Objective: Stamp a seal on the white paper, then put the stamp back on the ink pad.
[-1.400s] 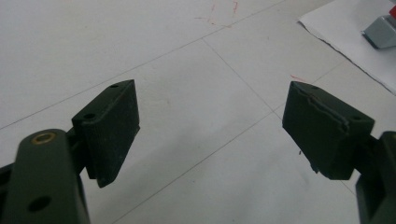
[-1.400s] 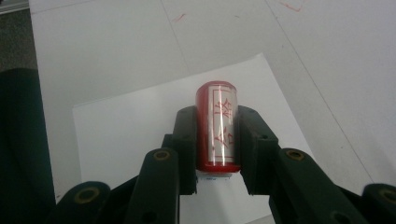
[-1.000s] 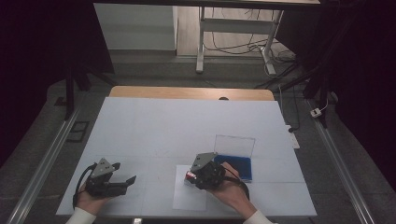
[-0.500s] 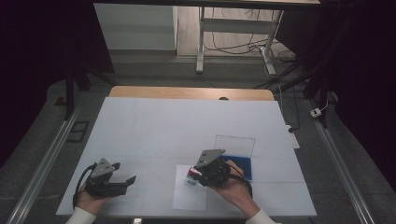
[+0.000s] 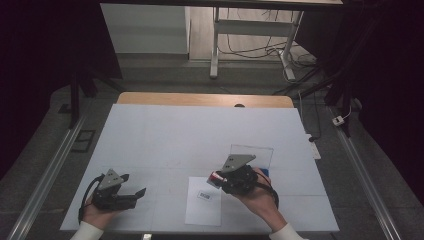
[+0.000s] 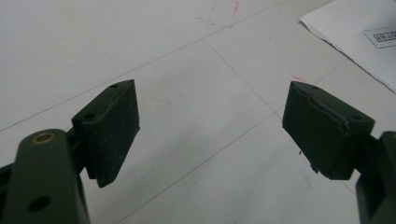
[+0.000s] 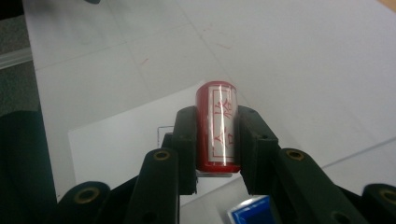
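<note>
Red cylindrical stamp (image 7: 218, 128) sits clamped between the jaws of the right gripper (image 7: 217, 140), held off the white surface (image 5: 200, 135) above a sheet of paper (image 5: 204, 202). Stamp's white label carries red characters inside a thin red frame; strokes show, but they cannot be read with certainty. In the high view the right gripper (image 5: 220, 180) hangs over the sheet's upper right part, red end pointing left. Paper bears one small boxed label (image 5: 204, 195) with dark print, too small to read; the left gripper view shows a corner of that label (image 6: 380, 36), bluish lettering blurred. Blue stamp pad (image 5: 264, 172) lies just behind the right hand, its clear lid (image 5: 252, 154) standing up. Left gripper (image 6: 212, 130) rests low at the surface's near left, jaws wide apart, nothing between them. Faint red marks (image 6: 224, 11) dot the surface ahead of it.
</note>
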Demonstrator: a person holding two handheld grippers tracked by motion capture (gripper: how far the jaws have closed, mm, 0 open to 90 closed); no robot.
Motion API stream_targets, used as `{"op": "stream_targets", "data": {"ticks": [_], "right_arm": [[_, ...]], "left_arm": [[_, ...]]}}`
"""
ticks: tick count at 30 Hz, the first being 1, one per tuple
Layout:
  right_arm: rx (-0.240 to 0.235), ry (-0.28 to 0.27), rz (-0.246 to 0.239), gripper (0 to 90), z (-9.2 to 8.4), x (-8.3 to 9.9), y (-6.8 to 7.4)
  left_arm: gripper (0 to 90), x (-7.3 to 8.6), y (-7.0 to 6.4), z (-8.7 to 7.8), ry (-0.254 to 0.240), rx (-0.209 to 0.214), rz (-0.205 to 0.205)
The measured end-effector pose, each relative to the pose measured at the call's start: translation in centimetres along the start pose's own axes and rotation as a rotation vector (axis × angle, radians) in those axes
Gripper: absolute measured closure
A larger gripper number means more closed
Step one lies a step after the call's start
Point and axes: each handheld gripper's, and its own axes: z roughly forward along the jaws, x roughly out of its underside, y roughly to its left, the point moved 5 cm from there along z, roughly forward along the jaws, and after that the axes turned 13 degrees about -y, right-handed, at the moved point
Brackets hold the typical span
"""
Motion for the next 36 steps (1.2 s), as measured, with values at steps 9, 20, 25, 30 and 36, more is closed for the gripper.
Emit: {"op": "stream_targets", "data": {"ticks": [9, 20, 25, 30, 36], "right_arm": [[0.062, -0.065, 0.032, 70.4, -3.2, -0.8, -2.2], [0.120, -0.044, 0.063, 70.4, -5.4, 0.6, -5.1], [0.141, -0.030, 0.085, 70.4, -5.9, 1.4, -6.1], [0.166, 0.006, 0.096, 70.4, -6.3, 2.1, -6.9], [0.174, 0.063, 0.107, 70.4, -6.1, 3.4, -7.6]], "left_arm": [[18.9, -0.1, 0.0, 0.0, -0.004, -0.002, 0.003], [18.9, 0.0, 0.0, -0.1, -0.003, -0.004, 0.003], [18.9, -0.1, 0.0, 0.0, -0.005, -0.004, -0.001], [18.9, -0.1, 0.0, 0.0, -0.004, -0.002, 0.001], [18.9, -0.1, 0.0, 0.0, -0.002, -0.002, -0.001]]}}
